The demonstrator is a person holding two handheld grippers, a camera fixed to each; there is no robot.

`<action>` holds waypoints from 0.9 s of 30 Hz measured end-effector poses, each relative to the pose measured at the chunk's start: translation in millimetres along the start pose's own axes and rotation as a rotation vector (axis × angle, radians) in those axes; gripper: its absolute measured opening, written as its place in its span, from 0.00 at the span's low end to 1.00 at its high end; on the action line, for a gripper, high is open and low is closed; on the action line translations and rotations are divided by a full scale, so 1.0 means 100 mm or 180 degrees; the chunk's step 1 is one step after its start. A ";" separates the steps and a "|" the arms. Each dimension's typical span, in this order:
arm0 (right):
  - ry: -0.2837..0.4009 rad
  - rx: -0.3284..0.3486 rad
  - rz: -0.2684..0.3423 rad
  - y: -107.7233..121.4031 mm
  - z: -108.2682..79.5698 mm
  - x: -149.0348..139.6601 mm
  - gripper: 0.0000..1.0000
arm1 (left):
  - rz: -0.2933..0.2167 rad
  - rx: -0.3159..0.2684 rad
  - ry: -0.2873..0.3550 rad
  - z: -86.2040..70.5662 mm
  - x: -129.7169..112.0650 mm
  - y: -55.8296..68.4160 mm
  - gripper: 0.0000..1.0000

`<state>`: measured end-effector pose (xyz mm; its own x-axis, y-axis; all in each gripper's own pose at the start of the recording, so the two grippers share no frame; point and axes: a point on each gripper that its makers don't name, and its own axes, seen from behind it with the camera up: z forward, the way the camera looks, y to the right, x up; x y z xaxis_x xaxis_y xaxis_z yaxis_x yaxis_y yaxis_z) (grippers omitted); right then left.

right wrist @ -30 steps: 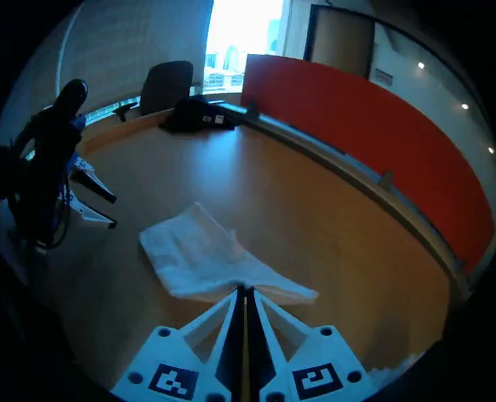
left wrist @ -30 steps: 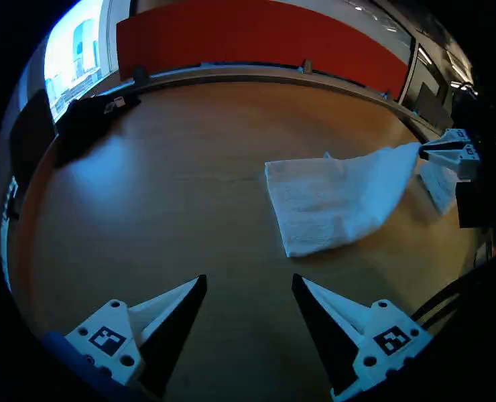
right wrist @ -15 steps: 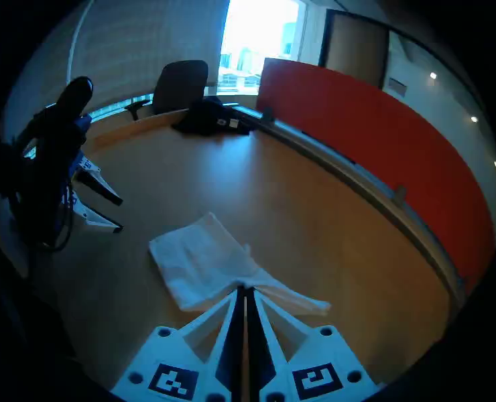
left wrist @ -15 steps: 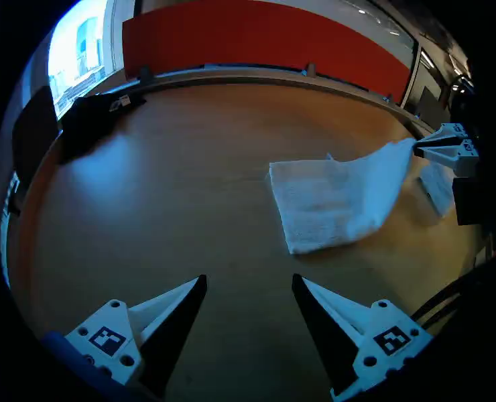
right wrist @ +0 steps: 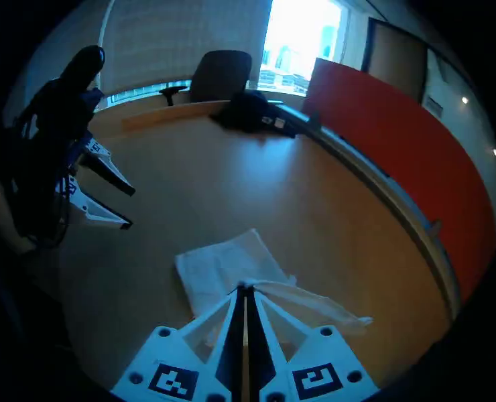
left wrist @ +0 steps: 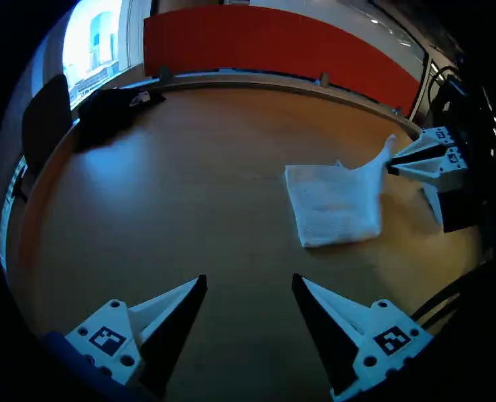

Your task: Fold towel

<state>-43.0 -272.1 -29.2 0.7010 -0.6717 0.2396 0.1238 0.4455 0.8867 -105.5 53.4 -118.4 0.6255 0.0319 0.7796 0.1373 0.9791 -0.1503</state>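
Right gripper (right wrist: 246, 289) fingers pressed together on towel (right wrist: 224, 268) corner; left gripper (left wrist: 248, 278) fingers wide apart, nothing between; left gripper view shows pinched corner lifted, rest of towel flat on wooden table (left wrist: 181, 201); right gripper view: clamped edge hidden behind fingers; black bundle (left wrist: 110, 110) at far table edge, kind unclear.

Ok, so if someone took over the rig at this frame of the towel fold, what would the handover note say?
Left claw: open, holding nothing, over bare table, apart from the towel.
Right claw: shut on one towel corner, which is raised off the table.
Towel: the rest lies flat on the wooden table.
Done: corner gripped and lifted.
Left: lay that corner across onto the flat part, release, then probably square up the edges and fold again.
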 end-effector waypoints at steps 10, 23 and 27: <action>-0.0157 0.0356 -0.0156 -0.47 0.54 0.02 0.11 | -0.0139 0.0095 0.0034 -0.16 -0.10 -0.19 0.94; -0.0294 0.0497 -0.0141 -0.67 0.77 -0.09 0.12 | -0.0228 0.0112 0.0046 -0.19 -0.18 -0.28 0.94; -0.0302 0.0486 -0.0120 -0.66 0.77 -0.10 0.12 | -0.0220 0.0105 0.0051 -0.18 -0.16 -0.28 0.94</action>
<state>-112.0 -339.9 -59.5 0.6276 -0.7423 0.2348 0.0356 0.3287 0.9438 -105.5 21.6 -137.8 0.6277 -0.0388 0.7774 0.1553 0.9849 -0.0762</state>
